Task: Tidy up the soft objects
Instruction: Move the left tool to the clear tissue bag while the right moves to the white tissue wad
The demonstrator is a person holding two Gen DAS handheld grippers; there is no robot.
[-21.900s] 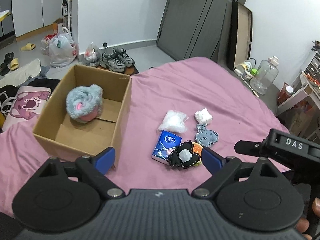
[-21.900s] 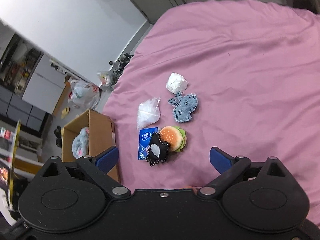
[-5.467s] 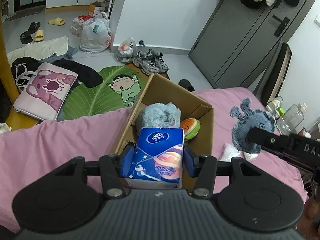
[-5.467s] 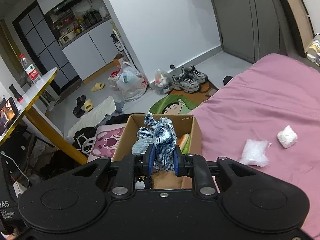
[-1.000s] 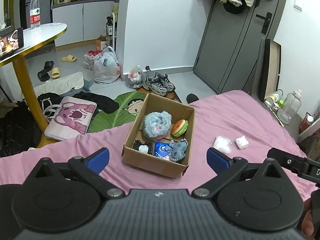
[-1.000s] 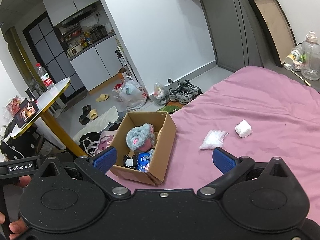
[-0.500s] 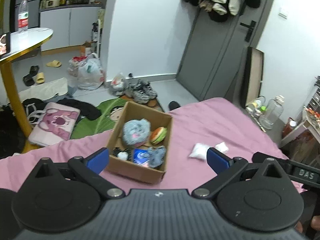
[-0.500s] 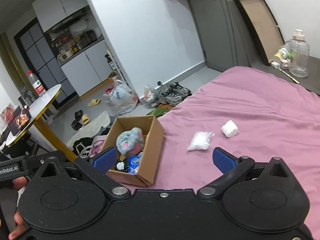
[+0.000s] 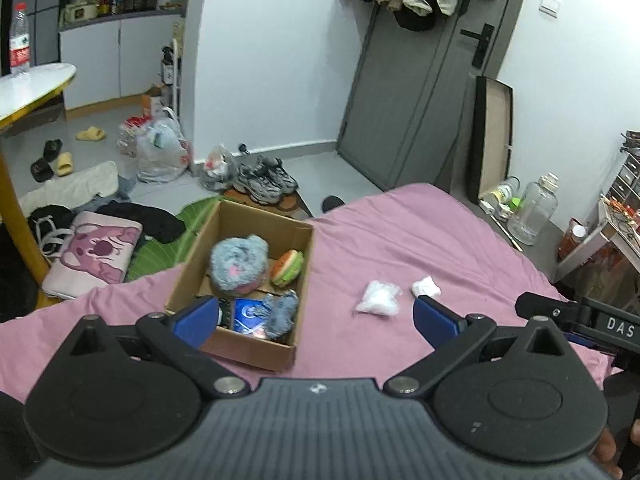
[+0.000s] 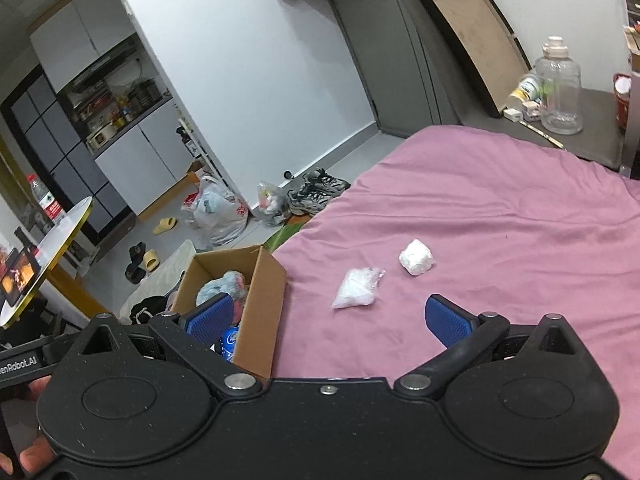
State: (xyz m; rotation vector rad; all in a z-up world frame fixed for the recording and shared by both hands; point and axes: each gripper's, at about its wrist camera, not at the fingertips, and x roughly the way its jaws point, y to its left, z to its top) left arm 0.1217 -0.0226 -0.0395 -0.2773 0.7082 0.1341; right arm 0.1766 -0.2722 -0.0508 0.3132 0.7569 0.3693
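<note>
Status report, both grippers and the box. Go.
Left gripper open, empty. Right gripper open, empty. Cardboard box loaded; clear bag and white wad lie loose on the bed. Nothing in the way.

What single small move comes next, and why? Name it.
Probably lower the open right gripper onto the clear plastic bag, which lies just ahead of it. That bag and the white wad are the only soft items left on the pink bedspread; the others already sit in the cardboard box.

The box (image 9: 256, 350) at 9 o'clock is nearly full. The two white bundles (image 10: 357, 288) sit in the open on the pink bed (image 10: 520, 216), with bare sheet all around them.
</note>
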